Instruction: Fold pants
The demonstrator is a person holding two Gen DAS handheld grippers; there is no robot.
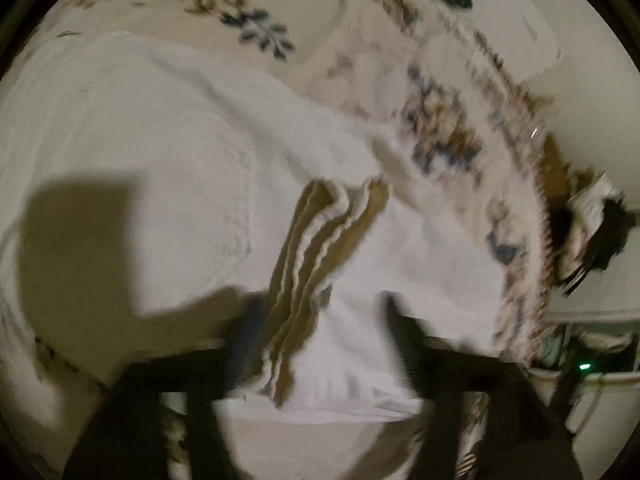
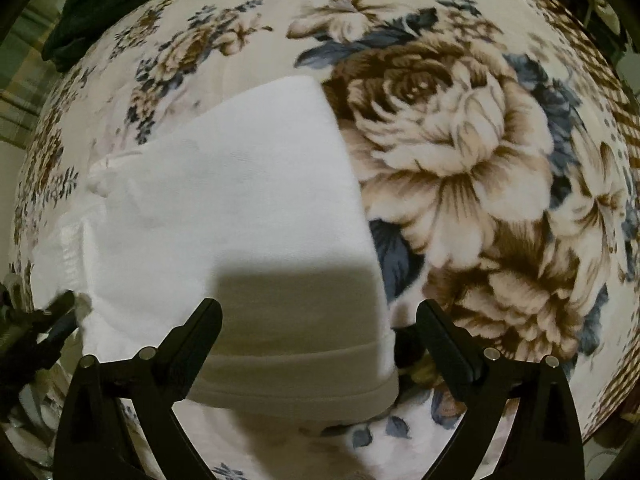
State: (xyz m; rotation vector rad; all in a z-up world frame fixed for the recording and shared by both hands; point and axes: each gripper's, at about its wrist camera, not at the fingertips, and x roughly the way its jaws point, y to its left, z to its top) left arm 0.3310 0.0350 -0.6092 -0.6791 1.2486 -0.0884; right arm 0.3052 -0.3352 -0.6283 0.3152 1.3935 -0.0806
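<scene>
A: Where are the white pants [image 2: 224,216] lying?
B: On the floral blanket [image 2: 460,152].
A: Grippers?
B: Right gripper [image 2: 320,316] is gaping wide over the hem, holding nothing. Left gripper [image 1: 320,312] is spread too, straddling the waistband.

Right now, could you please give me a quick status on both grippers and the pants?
Left gripper open, fingers astride the pants' waistband. Right gripper open over the hem. White pants flat on the floral blanket. Nothing in the way.
</scene>
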